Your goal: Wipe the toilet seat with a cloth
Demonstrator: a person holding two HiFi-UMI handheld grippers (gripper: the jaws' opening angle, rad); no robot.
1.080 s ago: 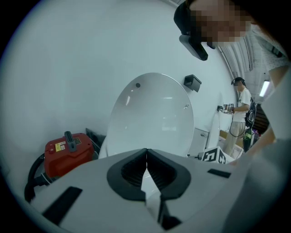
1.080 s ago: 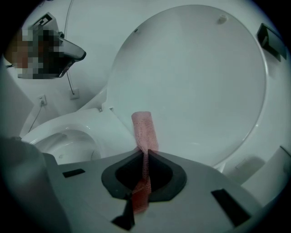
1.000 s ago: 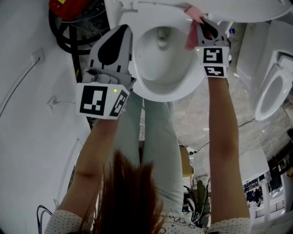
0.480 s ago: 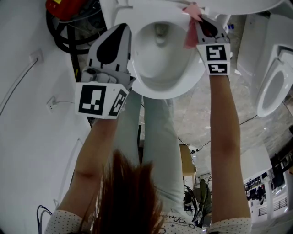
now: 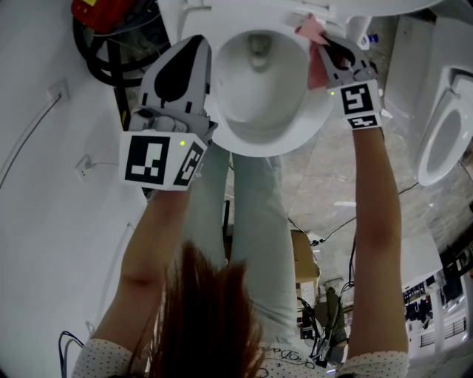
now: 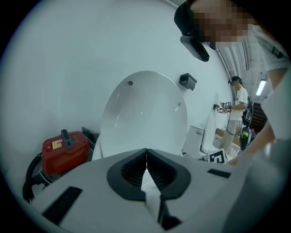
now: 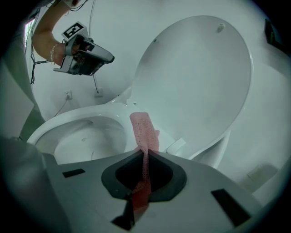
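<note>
looking steeply down on a white toilet (image 5: 259, 144) set against a white wall; its lid (image 7: 195, 77) stands raised, tilted back toward the wall, and fills most of the left gripper view; toilet seat (image 5: 222, 111) is down, ringing the bowl; person stands at the front of the bowl, legs in light trousers (image 5: 247, 221) between two bare forearms; second toilet (image 5: 443, 133) sits apart at the right edge of the head view, marbled floor between the two; red machine (image 5: 103, 11) with a coiled black hose (image 5: 96, 55) sits on the floor left of the toilet, near the wall; second person in a white top (image 6: 237, 107) stands far back in the left gripper view; left gripper (image 5: 199, 44) held in the air over the seat's left side, well above it in the right gripper view, pointing at the lid; its jaws are pressed together with nothing between them; right gripper (image 5: 325, 43) is low at the seat's rear right, just beside the hinge; its jaws pinch a pink cloth (image 7: 144, 132), tail bunched in the throat behind them; cloth's free end reaches forward and lies against the rear of the seat below the lid; wall socket (image 5: 83, 166) low on the left wall
</note>
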